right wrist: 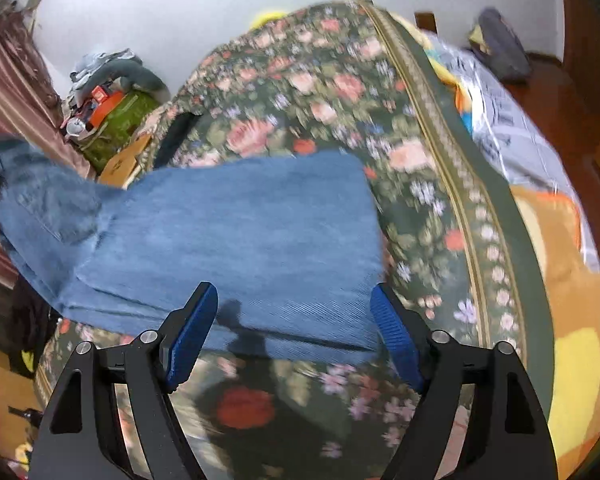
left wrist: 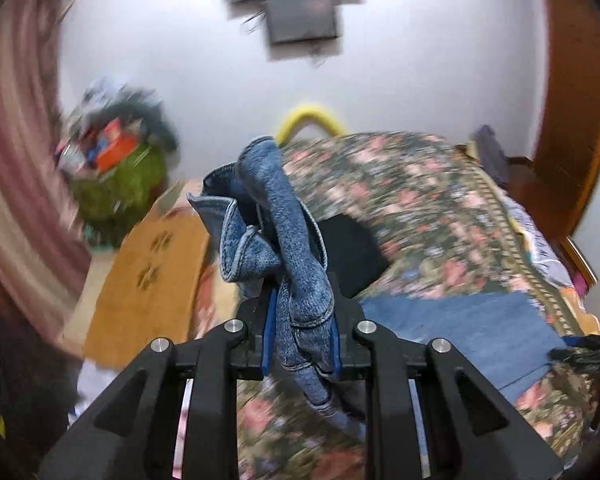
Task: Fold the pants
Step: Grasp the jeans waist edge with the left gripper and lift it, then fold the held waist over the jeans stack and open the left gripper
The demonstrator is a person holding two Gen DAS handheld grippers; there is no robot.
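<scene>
Quick count of what's visible. One pair of blue jeans, partly spread on the bed. One bed, with one floral bedspread on top. Two tongs: the left tongs and the right tongs, each with two blue pads. One orange rug with two paw prints on it. One green basket piled with stuff, too blurry to count. One striped curtain.
</scene>
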